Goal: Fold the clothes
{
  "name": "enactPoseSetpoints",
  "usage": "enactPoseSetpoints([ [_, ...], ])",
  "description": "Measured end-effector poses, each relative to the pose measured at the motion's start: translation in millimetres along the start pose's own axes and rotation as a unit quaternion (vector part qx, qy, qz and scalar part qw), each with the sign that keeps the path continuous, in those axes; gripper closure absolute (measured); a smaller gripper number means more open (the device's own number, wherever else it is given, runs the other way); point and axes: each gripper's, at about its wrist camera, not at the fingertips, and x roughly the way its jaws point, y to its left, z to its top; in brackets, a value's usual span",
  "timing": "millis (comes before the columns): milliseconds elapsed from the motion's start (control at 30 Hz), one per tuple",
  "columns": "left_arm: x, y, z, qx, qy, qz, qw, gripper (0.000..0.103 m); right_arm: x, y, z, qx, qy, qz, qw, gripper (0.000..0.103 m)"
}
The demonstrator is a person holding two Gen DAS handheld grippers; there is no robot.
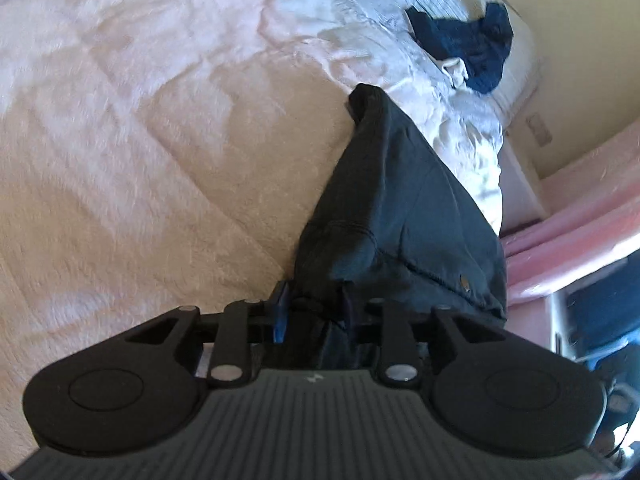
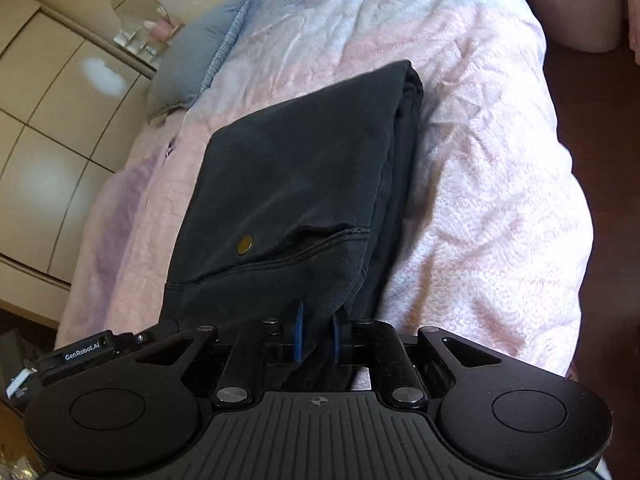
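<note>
A pair of dark trousers (image 1: 392,208) with a brass button lies stretched over a pink bedspread (image 1: 140,140). My left gripper (image 1: 314,308) is shut on one corner of their near edge, the cloth bunched between the blue-tipped fingers. In the right wrist view the trousers (image 2: 296,176) lie folded lengthwise, running away from me, layered edges on the right. My right gripper (image 2: 318,332) is shut on the other near corner. Both hold the near edge slightly raised above the bed (image 2: 480,184).
A navy garment (image 1: 472,48) lies on pale striped bedding near the far end. A blue-grey pillow (image 2: 192,68) sits at the head of the bed. A cream wardrobe (image 2: 52,120) stands left, a small shelf with a mirror (image 2: 136,12) beyond. Pink curtain (image 1: 580,232) at right.
</note>
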Motion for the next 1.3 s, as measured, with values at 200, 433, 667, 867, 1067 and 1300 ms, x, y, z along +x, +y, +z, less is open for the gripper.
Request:
enactPoseSetpoints([
  [200, -47, -26, 10, 0.042, -0.034, 0.034, 0.998, 0.096, -33, 18, 5, -0.037, -0.032, -0.07, 0.996, 0.065],
  [433, -29, -54, 5, 0.101, -0.017, 0.026, 0.9944, 0.1, -30, 66, 8, -0.219, -0.091, -0.112, 0.965, 0.065],
  [667, 16, -51, -2, 0.126, 0.017, 0.053, 0.9905, 0.101, 16, 46, -8, -0.273, -0.04, -0.144, 0.95, 0.072],
  [867, -8, -72, 38, 0.138, -0.013, 0.04, 0.9895, 0.103, -3, 49, 21, -0.216, -0.05, -0.139, 0.965, 0.071],
  [1067, 51, -99, 95, 0.197, -0.028, 0.02, 0.9797, 0.102, 12, 44, 69, -0.21, -0.106, -0.164, 0.958, 0.071],
  [1300, 147, -102, 121, 0.238, 0.005, 0.041, 0.9704, 0.1, 57, 12, 99, -0.207, -0.092, -0.178, 0.958, 0.072],
])
